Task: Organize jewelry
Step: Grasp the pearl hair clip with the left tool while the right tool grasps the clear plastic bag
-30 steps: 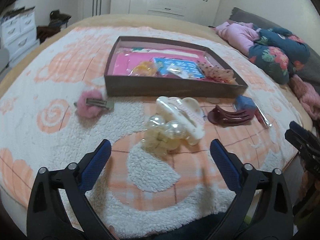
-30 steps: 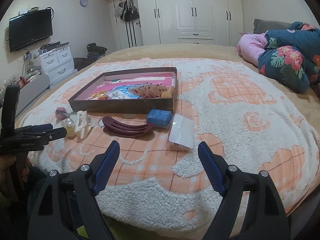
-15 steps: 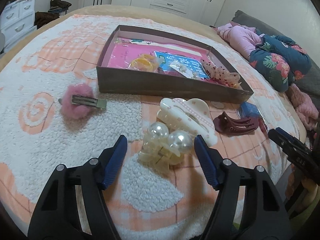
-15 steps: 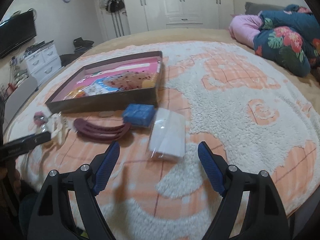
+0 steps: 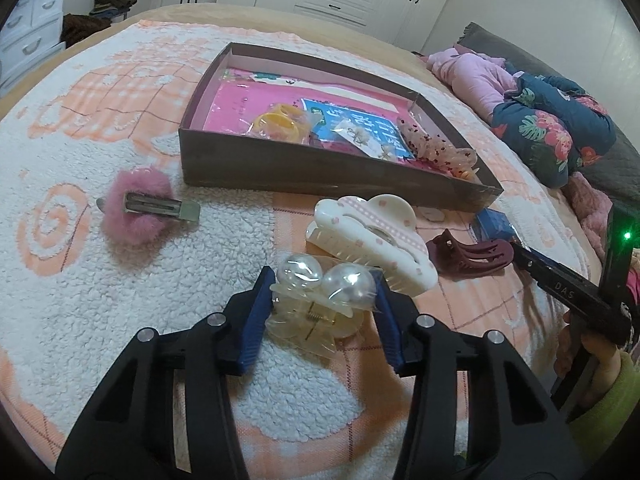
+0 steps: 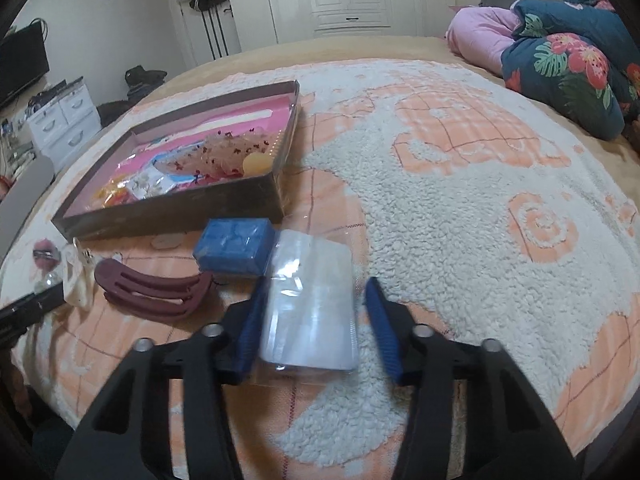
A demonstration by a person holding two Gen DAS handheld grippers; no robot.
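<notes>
On a bed covered by a fleecy orange-and-white blanket [image 5: 72, 288], the left hand-held gripper [image 5: 322, 300] has just been closing and now has its blue pads against the sides of a clear hair clip with two pearl balls [image 5: 320, 300], near the blanket's front edge, in front of a brown box [image 5: 320, 176]. The right hand-held gripper [image 6: 316, 320] has also been closing around a clear plastic packet [image 6: 310, 308], its left pad touching and its right pad just short. Likely risks: the round, glossy clip could squirt free, and the thin packet could crumple or slide.
</notes>
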